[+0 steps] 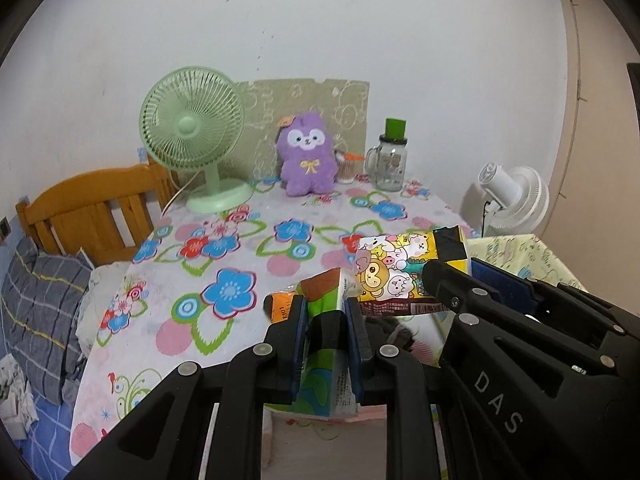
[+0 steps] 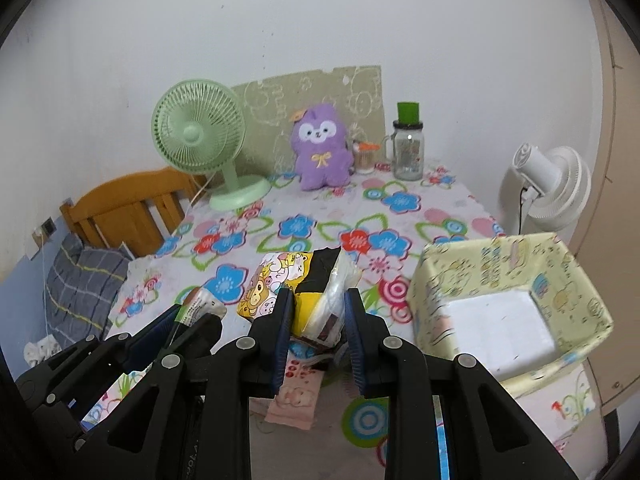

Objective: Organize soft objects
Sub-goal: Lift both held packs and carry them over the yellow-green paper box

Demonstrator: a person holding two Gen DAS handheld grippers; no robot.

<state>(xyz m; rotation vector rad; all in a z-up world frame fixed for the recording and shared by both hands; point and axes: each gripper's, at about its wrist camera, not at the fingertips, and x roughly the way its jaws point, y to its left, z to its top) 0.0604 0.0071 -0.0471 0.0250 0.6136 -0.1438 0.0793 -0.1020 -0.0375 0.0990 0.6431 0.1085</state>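
1. You have two tissue packs in play: a green-and-orange pack [image 1: 325, 300] and a cartoon-animal pack [image 2: 296, 280]. There is one purple plush [image 1: 307, 156] at the far edge of the table [image 1: 224, 248], between one green fan [image 1: 194, 136] and one glass jar [image 1: 390, 160]. One white fan [image 2: 556, 188] stands off the table's right side.
2. Your right wrist view shows the whole pale yellow box [image 2: 452, 264] with its white floor, sitting at the table's right near edge; your left wrist view catches only its rim behind the other gripper. The left view shows more of the grey plaid pillow [image 1: 40, 300] and the wooden bed frame [image 1: 92, 208].
3. Your left gripper [image 1: 326, 320] has its fingers narrowed onto the green-and-orange pack, both pads pressing its sides, above the table's near edge.
4. Your right gripper [image 2: 316, 312] clamps the cartoon-animal pack at its black-and-yellow end, held just beside the other pack and left of the box.
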